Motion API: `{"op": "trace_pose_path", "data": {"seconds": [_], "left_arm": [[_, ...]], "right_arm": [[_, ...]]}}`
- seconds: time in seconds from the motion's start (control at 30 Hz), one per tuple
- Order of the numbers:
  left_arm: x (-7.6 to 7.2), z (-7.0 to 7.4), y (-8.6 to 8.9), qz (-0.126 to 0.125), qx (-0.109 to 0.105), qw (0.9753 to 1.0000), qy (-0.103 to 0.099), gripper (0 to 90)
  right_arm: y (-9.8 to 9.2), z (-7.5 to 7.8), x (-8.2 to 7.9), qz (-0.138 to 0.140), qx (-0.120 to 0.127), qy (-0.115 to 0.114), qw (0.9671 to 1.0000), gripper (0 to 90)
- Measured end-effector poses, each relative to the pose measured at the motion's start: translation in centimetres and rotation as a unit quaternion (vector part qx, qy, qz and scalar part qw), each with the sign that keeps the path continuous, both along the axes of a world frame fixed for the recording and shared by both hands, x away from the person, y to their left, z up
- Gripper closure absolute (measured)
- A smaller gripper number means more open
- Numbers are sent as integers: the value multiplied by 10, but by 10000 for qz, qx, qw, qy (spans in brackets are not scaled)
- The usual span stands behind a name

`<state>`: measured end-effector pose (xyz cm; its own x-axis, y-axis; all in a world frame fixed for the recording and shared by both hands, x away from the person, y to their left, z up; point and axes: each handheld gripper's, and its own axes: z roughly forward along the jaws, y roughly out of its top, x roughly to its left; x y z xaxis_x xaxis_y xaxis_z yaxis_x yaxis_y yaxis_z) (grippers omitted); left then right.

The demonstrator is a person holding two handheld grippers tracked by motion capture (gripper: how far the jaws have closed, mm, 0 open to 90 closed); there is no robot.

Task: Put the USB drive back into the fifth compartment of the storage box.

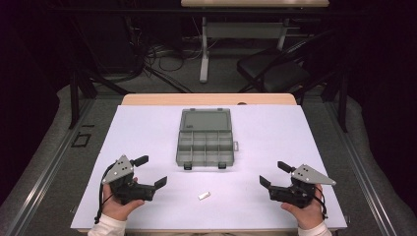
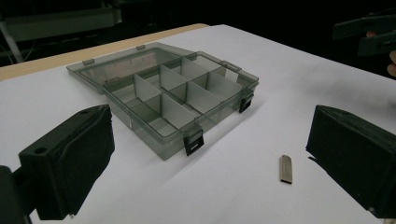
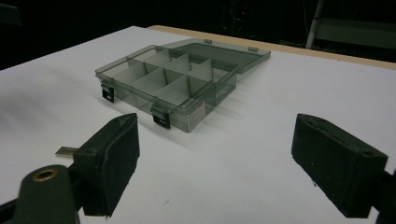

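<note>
the left gripper (image 1: 151, 171) hovers over the near left part of the white surface (image 1: 275, 128), held from below in the person's left hand (image 1: 118, 206), and its jaws stand wide apart with nothing between them. the right gripper (image 1: 274, 173) mirrors it on the near right, held in the right hand (image 1: 307, 211), jaws likewise spread and empty. between the two, slightly nearer the left one, a small flat metal piece (image 1: 204, 195) lies on the surface by itself, touching neither gripper. in the left gripper view the same metal piece (image 2: 286, 169) lies between the jaws' line of sight, closer to the right-hand jaw, while in the right gripper view just one end of it (image 3: 65, 151) pokes out from behind the left-hand jaw.

beyond it, near the middle of the surface, sits a translucent grey compartment box (image 1: 204, 145) with its lid (image 1: 205, 120) folded back flat on the far side (the hinge edge faces away from the person). white dividers split the tray into small compartments, and those that can be seen into look bare. two dark latches (image 1: 187, 166) hang at the box's near edge. the box (image 2: 182, 102) is well apart from both grippers.
</note>
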<state>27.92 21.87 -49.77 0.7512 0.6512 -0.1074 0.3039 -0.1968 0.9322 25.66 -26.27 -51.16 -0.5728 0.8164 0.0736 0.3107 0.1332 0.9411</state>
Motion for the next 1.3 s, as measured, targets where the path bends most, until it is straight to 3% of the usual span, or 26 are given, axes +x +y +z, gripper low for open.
{"op": "trace_pose_path", "data": {"seconds": [0.3, 0.8, 1.03, 1.1, 1.3], "left_arm": [[4, -1, 2, 30, -27, 9999, 107, 10], [-3, 5, 1, 81, 114, 9993, 343, 10], [0, 5, -5, -70, 269, 9976, 636, 10], [0, 2, -8, -116, 436, 9958, 793, 10], [2, 0, -11, -183, 559, 9930, 1023, 10]], "right_arm": [[4, -3, 0, 60, -151, 20, 9999, 151], [4, -6, 7, 49, -91, 119, 9999, 152], [-2, -6, 9, -18, 15, 178, 9998, 152], [-4, -6, 11, -53, 87, 214, 9997, 152], [-3, -6, 12, -29, 65, 222, 9997, 153]]}}
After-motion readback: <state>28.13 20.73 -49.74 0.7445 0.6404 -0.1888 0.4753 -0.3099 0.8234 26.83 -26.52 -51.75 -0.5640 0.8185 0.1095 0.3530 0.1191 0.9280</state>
